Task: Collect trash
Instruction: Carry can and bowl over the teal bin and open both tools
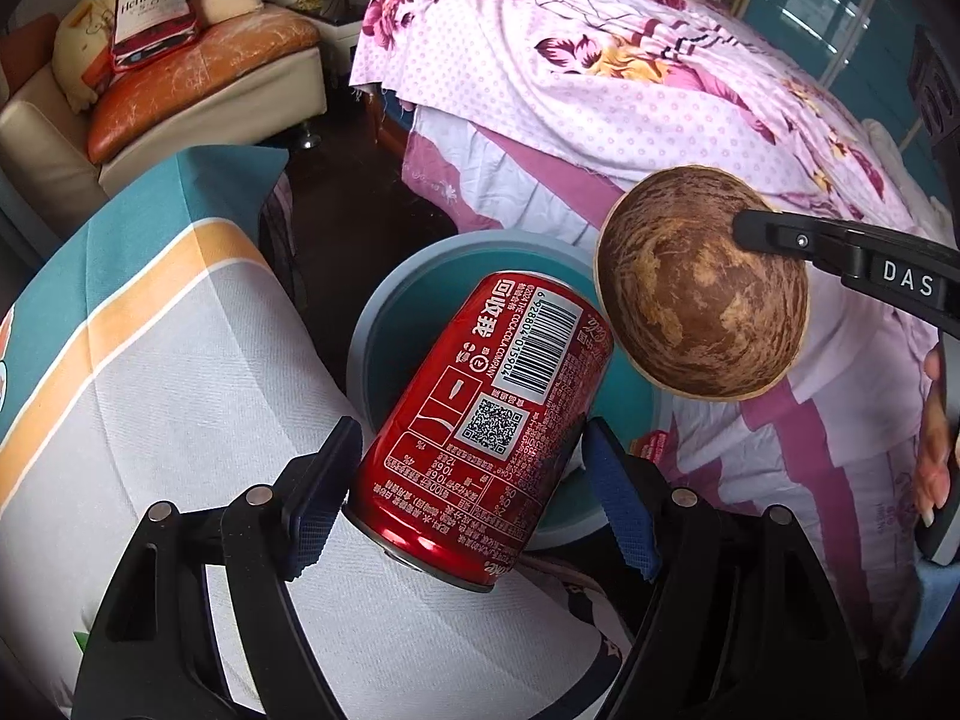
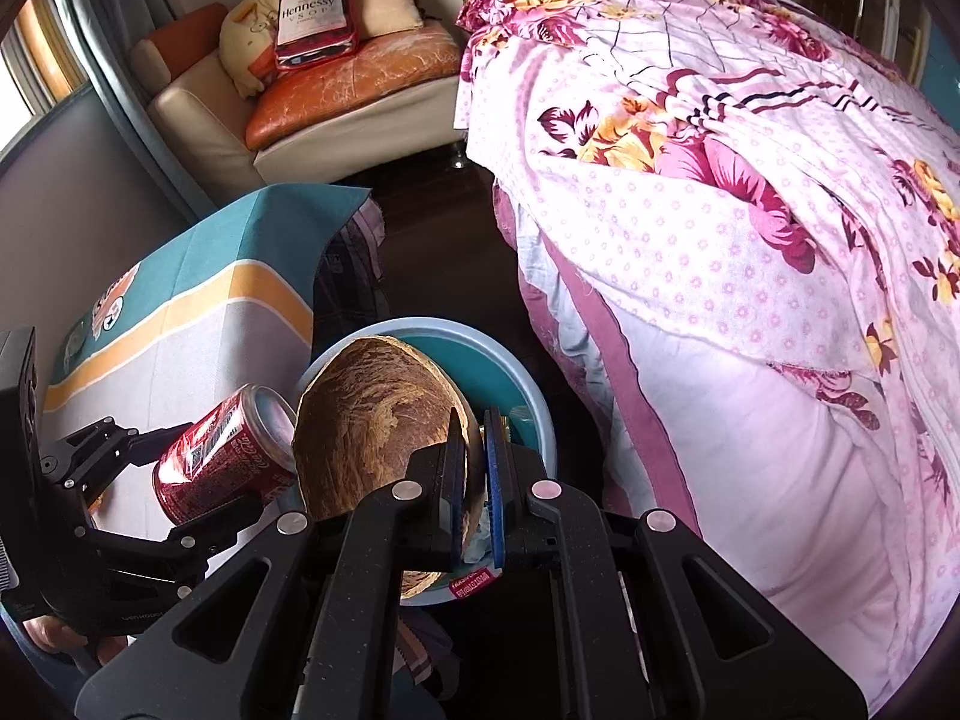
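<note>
Item 1, cola can point(image 1: 486, 426): red, printed label, barcode and square code showing, undented as far as seen. Clamped between the pads of the left gripper point(image 1: 468, 501). Long axis tilted forward and up, far end out over the near rim of the bin point(image 1: 384, 300).

Item 2, coconut shell half point(image 2: 372, 420): brown, fibrous, streaked, rounded side up. Its edge is pinched by the right gripper point(image 2: 475, 468), jaws narrow. Hangs above the bin, just right of the can.

Item 3, bin: round, blue rim, teal inside, on the floor between a cloth-covered seat point(image 1: 150, 360) and the bed point(image 1: 600, 90); some wrappers inside. Both pieces look placed for release, the shell more central
</note>
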The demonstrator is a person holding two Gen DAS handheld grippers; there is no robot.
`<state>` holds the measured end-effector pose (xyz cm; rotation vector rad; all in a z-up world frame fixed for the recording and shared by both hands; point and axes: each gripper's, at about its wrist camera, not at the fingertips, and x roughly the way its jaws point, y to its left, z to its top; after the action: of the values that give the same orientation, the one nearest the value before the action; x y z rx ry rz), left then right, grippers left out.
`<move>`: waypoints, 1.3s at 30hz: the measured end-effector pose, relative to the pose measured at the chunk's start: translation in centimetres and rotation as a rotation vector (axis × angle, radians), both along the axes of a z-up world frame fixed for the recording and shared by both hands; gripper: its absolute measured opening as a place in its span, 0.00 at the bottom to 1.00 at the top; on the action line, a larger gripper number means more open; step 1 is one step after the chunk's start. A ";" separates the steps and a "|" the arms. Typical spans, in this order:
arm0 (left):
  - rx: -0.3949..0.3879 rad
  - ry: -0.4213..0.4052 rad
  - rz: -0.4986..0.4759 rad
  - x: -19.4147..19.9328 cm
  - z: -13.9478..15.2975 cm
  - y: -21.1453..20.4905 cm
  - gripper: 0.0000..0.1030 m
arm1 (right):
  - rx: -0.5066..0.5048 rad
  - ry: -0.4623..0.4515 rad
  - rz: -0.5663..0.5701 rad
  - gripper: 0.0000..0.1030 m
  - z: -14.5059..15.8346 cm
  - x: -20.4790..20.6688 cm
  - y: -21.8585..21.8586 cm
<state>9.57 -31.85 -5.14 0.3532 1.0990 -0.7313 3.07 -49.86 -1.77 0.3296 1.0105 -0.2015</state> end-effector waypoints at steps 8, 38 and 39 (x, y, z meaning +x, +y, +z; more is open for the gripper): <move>0.000 -0.005 0.040 0.6 0.0 0.7 0.84 | -0.002 0.010 0.016 0.06 -0.4 0.8 0.8; -0.057 0.019 0.128 1.4 0.6 7.0 0.89 | -0.045 0.083 0.071 0.50 -0.3 3.4 5.9; -0.062 0.018 0.132 1.3 0.7 7.4 0.89 | -0.050 0.083 0.074 0.51 -0.1 3.4 6.2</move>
<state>10.92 -24.42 -4.44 0.2199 1.1031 -0.6501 6.45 -43.68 -1.89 0.2394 1.0959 -0.1742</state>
